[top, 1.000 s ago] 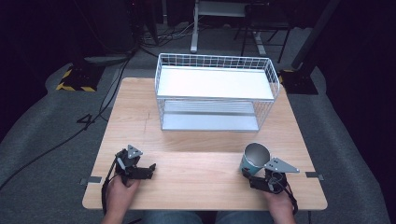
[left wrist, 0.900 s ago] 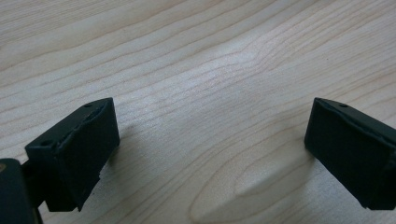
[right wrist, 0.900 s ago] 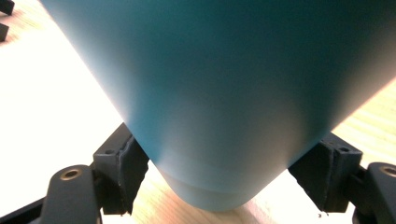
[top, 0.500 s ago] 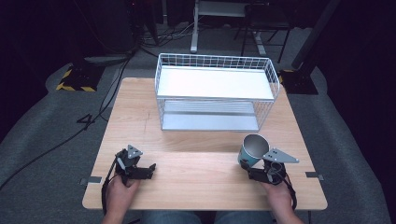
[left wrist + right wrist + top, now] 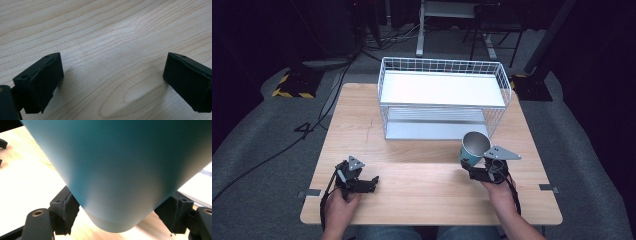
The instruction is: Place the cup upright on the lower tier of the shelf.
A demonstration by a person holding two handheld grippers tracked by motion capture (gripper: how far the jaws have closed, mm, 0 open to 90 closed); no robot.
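A teal metal cup (image 5: 473, 149) with a shiny inside is held off the wooden table (image 5: 412, 145), its mouth up and tipped a little. My right gripper (image 5: 470, 168) is shut on its lower part. In the right gripper view the cup (image 5: 120, 170) looms close, and a black pad (image 5: 65, 212) presses on each side near its rounded base. My left gripper (image 5: 373, 182) rests low over the table at the front left. Its jaws stand wide apart in the left gripper view (image 5: 110, 82) with bare wood between them.
A white wire rack (image 5: 442, 100) with two shelves stands at the back middle of the table, just beyond the cup. Dark floor, cables and stands surround the table.
My right gripper has lifted the cup and carried it away from the front edge, toward the rack. The left gripper has stayed where it was.
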